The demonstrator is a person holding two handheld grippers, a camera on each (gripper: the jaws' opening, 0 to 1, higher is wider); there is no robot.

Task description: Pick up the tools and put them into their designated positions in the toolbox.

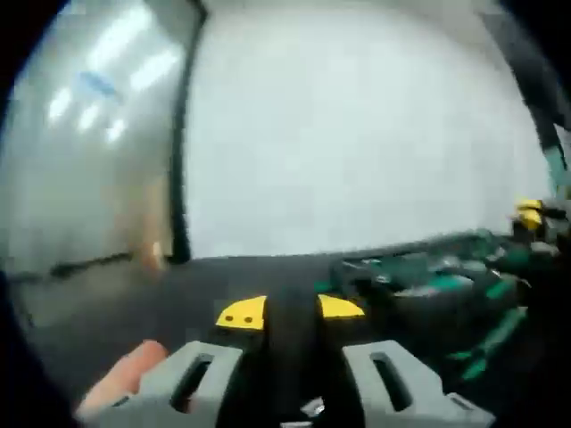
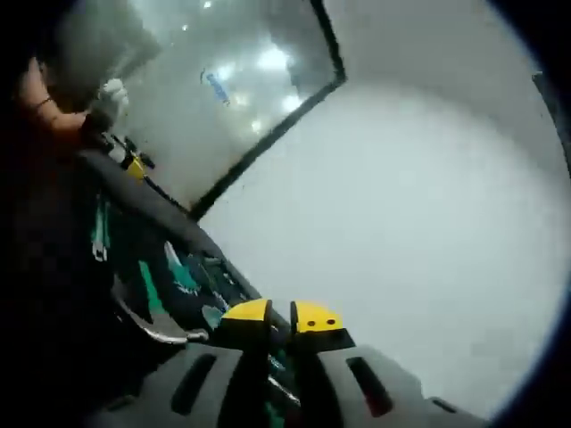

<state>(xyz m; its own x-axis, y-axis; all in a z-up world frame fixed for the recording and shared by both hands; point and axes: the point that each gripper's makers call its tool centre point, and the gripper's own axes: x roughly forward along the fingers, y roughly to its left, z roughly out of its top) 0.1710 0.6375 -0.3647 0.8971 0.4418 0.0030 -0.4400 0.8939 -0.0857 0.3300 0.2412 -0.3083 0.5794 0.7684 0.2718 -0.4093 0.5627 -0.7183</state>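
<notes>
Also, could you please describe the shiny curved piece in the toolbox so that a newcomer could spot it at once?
In the right gripper view, find the dark toolbox at the lower left, its tray dotted with green-handled tools. Just left of the yellow tips of the right gripper lies a curved metal piece. Alone among its green neighbours, it is bare, shiny silver.

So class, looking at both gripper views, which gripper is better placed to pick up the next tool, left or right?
Probably the right gripper: its near-closed jaws sit directly over the green-handled tools on the dark table. The left gripper sees its tools farther off to the side. Blur limits certainty.
</notes>
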